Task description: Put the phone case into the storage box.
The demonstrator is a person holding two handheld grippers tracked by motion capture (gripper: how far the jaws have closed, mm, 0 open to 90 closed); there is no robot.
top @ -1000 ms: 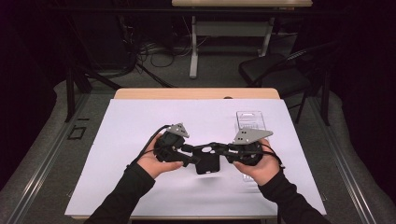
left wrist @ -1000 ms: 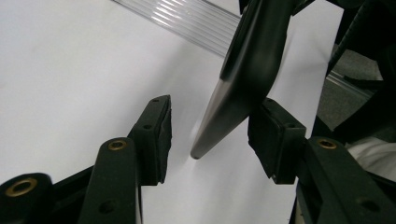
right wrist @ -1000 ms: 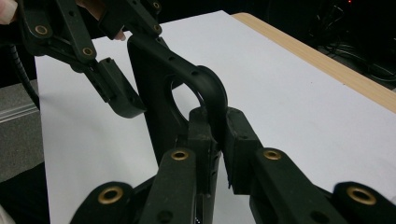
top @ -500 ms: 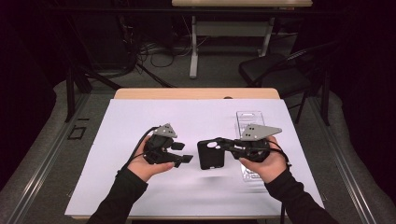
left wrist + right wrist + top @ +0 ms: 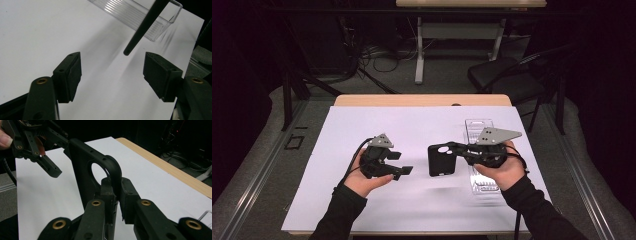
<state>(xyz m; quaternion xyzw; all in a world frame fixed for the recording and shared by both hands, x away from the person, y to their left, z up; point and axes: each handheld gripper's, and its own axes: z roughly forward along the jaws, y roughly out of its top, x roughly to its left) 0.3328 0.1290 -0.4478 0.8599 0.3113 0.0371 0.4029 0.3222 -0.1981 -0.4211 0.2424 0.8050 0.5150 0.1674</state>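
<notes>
Table sheet [image 5: 412, 130]: the white sheet covers most of my tabletop; its near edge is cut off by my forearms in the high view.
Clear tray [image 5: 479, 131]: my right hand hides its middle from above. My left gripper view gives one ribbed end with its corner [image 5: 140, 15]; the rest runs out of frame.
Phone case [image 5: 441, 160]: black, held on edge above the sheet between my hands. My right gripper view shows its round camera hole [image 5: 98, 173]; my left gripper view shows just a thin dark edge [image 5: 143, 27], well clear of the jaws.
Right gripper [image 5: 117, 192]: pressed together, pinching the case's rim near the hole.
Left gripper [image 5: 112, 72]: jaws spread and have just been opening; only bare sheet lies between them. From above it sits [image 5: 404, 170] beside the case, apart from it.
</notes>
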